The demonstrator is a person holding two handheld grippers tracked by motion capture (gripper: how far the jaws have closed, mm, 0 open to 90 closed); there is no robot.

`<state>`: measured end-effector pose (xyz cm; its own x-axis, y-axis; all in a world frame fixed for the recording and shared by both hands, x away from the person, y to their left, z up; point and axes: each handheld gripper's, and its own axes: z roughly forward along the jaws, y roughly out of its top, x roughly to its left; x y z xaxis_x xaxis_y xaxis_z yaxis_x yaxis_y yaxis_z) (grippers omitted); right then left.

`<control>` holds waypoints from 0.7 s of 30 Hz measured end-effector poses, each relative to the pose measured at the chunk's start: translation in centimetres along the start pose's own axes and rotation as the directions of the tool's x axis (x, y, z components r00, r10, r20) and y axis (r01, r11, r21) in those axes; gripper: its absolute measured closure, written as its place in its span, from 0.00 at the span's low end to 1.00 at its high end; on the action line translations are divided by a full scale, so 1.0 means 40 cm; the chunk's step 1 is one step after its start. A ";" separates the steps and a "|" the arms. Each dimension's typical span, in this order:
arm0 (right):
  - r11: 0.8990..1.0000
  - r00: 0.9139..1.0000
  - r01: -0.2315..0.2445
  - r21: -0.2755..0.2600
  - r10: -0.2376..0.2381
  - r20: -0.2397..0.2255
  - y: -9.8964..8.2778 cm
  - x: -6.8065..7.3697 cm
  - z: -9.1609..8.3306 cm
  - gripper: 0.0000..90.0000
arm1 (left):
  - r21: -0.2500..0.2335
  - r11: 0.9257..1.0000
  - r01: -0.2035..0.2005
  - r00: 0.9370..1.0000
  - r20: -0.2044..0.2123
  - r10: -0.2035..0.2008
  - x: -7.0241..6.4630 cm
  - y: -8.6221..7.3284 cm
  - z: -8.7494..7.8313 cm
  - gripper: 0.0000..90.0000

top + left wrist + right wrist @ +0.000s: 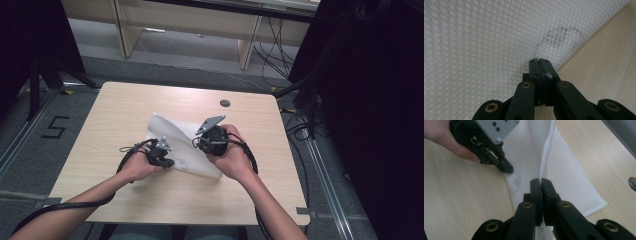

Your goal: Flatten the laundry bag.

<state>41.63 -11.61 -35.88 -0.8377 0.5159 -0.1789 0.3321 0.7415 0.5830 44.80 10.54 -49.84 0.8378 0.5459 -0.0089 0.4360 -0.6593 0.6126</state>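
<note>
White mesh bag point(192, 145) is spread flat on the middle of the wooden table point(125, 200) in the high view. A grey mark point(557, 37) is printed on the bag near one edge. A white cord point(546, 152) is joined to the bag, and in the right gripper view it runs up toward 12 o'clock from the black jaws.

The right gripper point(541, 181) is closed on the white cord, which is pinched tight between its jaws. In the high view the right gripper point(205, 145) is held over the bag, a bit toward 3 o'clock from the bag's middle, with a grey plate on top.

The left gripper point(539, 61) is closed on the edge of the bag, and a bit of mesh is squeezed between its jaws. In the high view the left gripper point(167, 162) is seen at the bag's edge at about 8 o'clock. A small round hole point(225, 103) is set in the table at about 1 o'clock from the bag.
</note>
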 end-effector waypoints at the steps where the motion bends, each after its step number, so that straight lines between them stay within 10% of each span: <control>1: 1.000 1.000 0.002 -0.002 -0.002 0.000 0.000 0.001 -0.001 1.00 | -0.003 1.000 0.002 1.000 -0.007 -0.002 0.000 0.000 0.000 0.98; 8: 0.999 1.000 -0.005 -0.032 0.006 0.017 0.002 0.001 -0.005 1.00 | -0.061 0.998 0.014 1.000 0.013 -0.013 -0.045 0.012 -0.009 0.98; 9: 0.999 1.000 -0.010 -0.034 0.011 0.025 0.002 -0.001 -0.005 1.00 | -0.021 0.998 -0.054 0.998 0.027 0.055 -0.049 0.018 -0.016 0.98; 13: 1.000 1.000 -0.016 -0.022 0.017 0.026 0.006 -0.005 -0.008 1.00 | -0.001 0.997 -0.079 0.995 0.057 0.079 -0.077 0.021 -0.004 0.98; 18: 0.999 1.000 -0.003 -0.040 0.004 0.026 0.011 0.008 -0.015 1.00 | -0.020 1.000 -0.024 0.999 0.042 0.025 -0.069 0.018 0.024 0.98; 21: 0.999 1.000 0.012 -0.047 -0.011 0.022 0.012 0.010 -0.020 1.00 | 0.004 0.998 -0.056 0.998 0.032 0.056 -0.051 0.022 0.025 0.97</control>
<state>41.11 -11.39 -35.03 -0.8318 0.5166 -0.2028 0.3011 0.7271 0.6170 43.80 8.34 -50.06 0.8712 0.4910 0.0000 0.3896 -0.6913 0.6086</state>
